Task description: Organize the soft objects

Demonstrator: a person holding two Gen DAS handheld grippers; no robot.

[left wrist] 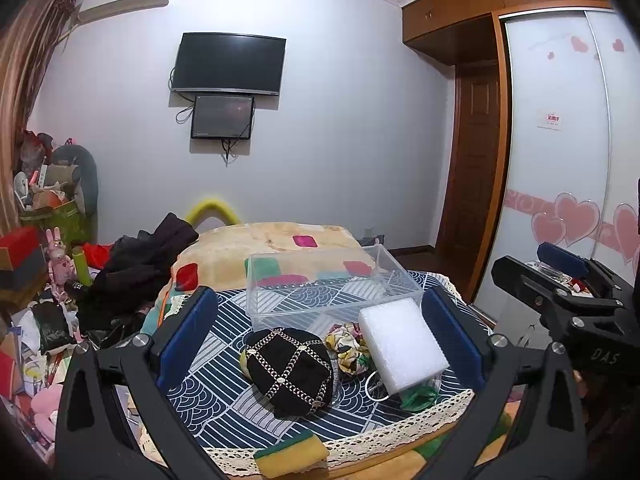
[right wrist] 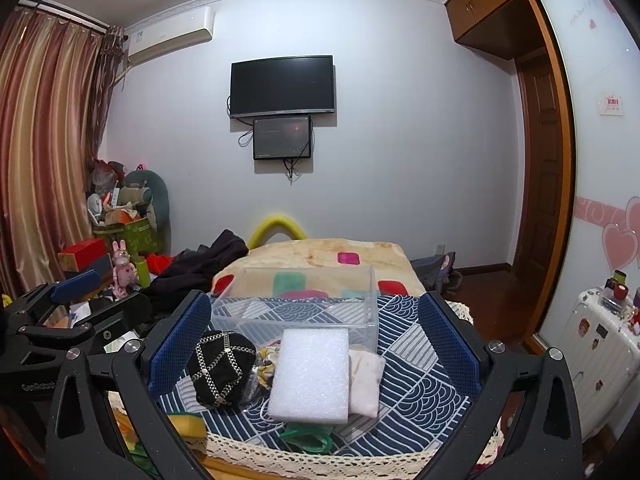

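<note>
A clear plastic box [left wrist: 332, 280] [right wrist: 296, 308] stands empty on a patterned blue cloth [left wrist: 224, 392] [right wrist: 416, 380]. In front of it lie a white foam block [left wrist: 404, 344] [right wrist: 310, 376], a black pouch with gold chains [left wrist: 290, 372] [right wrist: 222, 368], a floral scrunchie [left wrist: 348, 346] [right wrist: 266, 364], a green item [left wrist: 418, 398] [right wrist: 308, 436], a pale cloth pouch [right wrist: 366, 380] and a yellow-green sponge [left wrist: 290, 456] [right wrist: 186, 426]. My left gripper [left wrist: 320, 340] is open above the pile. My right gripper [right wrist: 314, 352] is open above it too, holding nothing.
The cloth lies on a bed with a patchwork blanket [left wrist: 280, 240] [right wrist: 320, 254]. Dark clothes [left wrist: 136, 268] [right wrist: 204, 264] and clutter [left wrist: 36, 320] lie to the left. A white suitcase [right wrist: 592, 352] and a sliding wardrobe [left wrist: 560, 160] stand on the right.
</note>
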